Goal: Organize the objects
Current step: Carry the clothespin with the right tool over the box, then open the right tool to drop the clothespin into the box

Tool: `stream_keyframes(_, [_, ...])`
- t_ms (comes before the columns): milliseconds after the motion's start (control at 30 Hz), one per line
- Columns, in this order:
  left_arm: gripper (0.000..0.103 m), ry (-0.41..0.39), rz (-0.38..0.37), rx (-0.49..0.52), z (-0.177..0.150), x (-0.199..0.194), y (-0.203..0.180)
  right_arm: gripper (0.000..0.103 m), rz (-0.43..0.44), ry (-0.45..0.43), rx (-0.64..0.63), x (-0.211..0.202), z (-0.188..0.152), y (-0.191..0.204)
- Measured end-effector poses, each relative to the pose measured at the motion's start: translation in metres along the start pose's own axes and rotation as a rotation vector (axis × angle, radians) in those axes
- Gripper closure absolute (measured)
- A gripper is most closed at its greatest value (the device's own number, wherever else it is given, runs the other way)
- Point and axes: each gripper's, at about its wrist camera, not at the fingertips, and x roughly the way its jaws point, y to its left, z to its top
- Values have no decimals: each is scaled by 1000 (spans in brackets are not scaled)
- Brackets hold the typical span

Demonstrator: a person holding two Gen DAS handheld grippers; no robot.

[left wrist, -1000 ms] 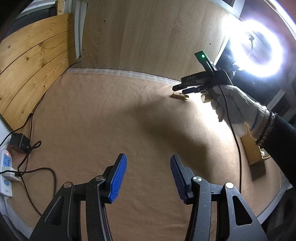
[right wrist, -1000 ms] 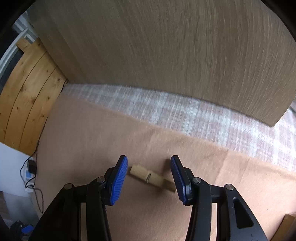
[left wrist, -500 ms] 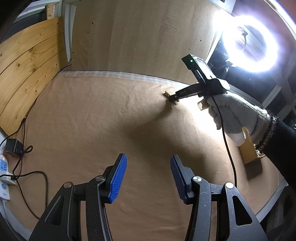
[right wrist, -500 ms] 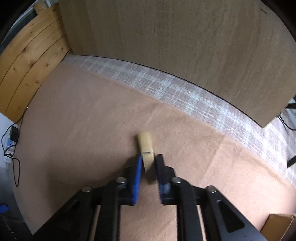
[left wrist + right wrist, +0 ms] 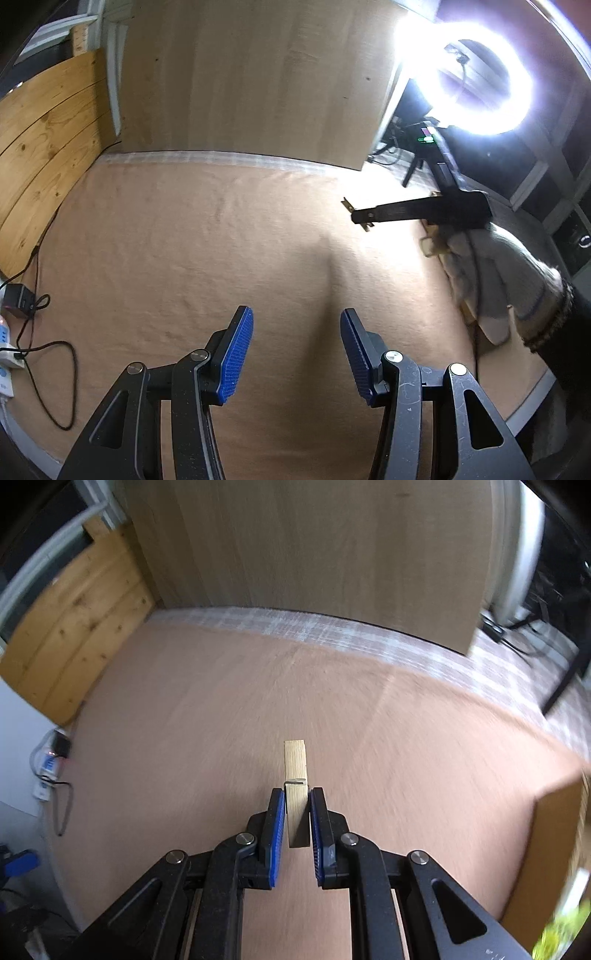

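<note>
Right claw (image 5: 297, 818) is clamped on a wooden clothespin (image 5: 295, 771); both blue pads (image 5: 277, 823) press its flat sides and roughly half the peg sticks out past the tips, with the wire spring just ahead of them. From the left wrist view the peg (image 5: 364, 218) appears clear of the tan cloth on the counter (image 5: 221, 240), carried by a gloved hand (image 5: 495, 280). Left claw (image 5: 296, 352) stands half spread over bare cloth with nothing between its pads. A brown box edge (image 5: 554, 842) shows at the right of the right wrist view; judged the likely drop point, though its inside is not visible. Step in hand, as I read it: carry the peg to its container. To do it well: keep squeeze steady, since the grip sits behind the spring and a looser hold could let the peg pivot or slip out forward. Keep the peg high enough that its protruding end cannot catch a fold in the cloth. Bring the tip over the box opening before loosening the pads, and let go low so the peg does not bounce out. Left claw should stay out of the travel path.
</note>
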Motion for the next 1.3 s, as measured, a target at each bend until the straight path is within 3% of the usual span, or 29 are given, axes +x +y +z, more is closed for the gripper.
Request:
stream_keyframes(233, [50, -5, -37, 18, 0, 6, -34, 91, -36, -95, 65, -74, -38, -32])
stream_keyframes(500, [50, -5, -62, 32, 0, 12, -68, 91, -163, -179, 170, -139, -78, -95])
stream_keyframes(667, [50, 8, -72, 38, -2, 18, -82, 91, -255, -183, 238, -154, -102, -135])
stream_keyframes(867, [50, 17, -81, 71, 0, 25, -101, 91, -260, -170, 299, -158, -120, -169])
stream_keyframes(1300, [50, 28, -95, 108, 4, 30, -114, 91, -289, -191, 345, -180, -144, -180])
